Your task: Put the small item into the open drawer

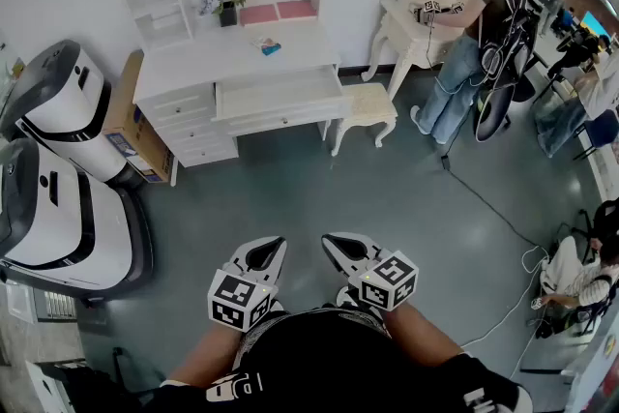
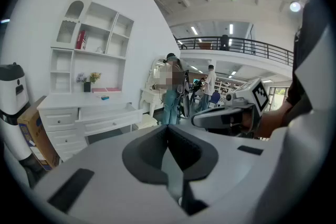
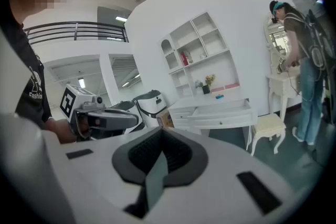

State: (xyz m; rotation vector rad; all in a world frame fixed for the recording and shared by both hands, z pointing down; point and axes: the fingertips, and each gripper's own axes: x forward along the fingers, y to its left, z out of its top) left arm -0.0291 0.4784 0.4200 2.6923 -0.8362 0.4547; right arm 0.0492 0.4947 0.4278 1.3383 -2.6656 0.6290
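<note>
The left claw [image 1: 270, 250] and the right claw [image 1: 335, 250] are held closed and empty at the lower centre. The small blue item [image 1: 269, 45] is seen on the white table [image 1: 193, 63], above the open white drawer [image 1: 280, 93].

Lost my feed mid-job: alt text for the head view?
The left gripper and right gripper are shut and empty near the person's body, far from the white desk. Its drawer stands open; the small blue item lies on the desk behind it.

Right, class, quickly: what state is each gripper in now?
Left gripper: closed, holding nothing.
Right gripper: closed, holding nothing.
</note>
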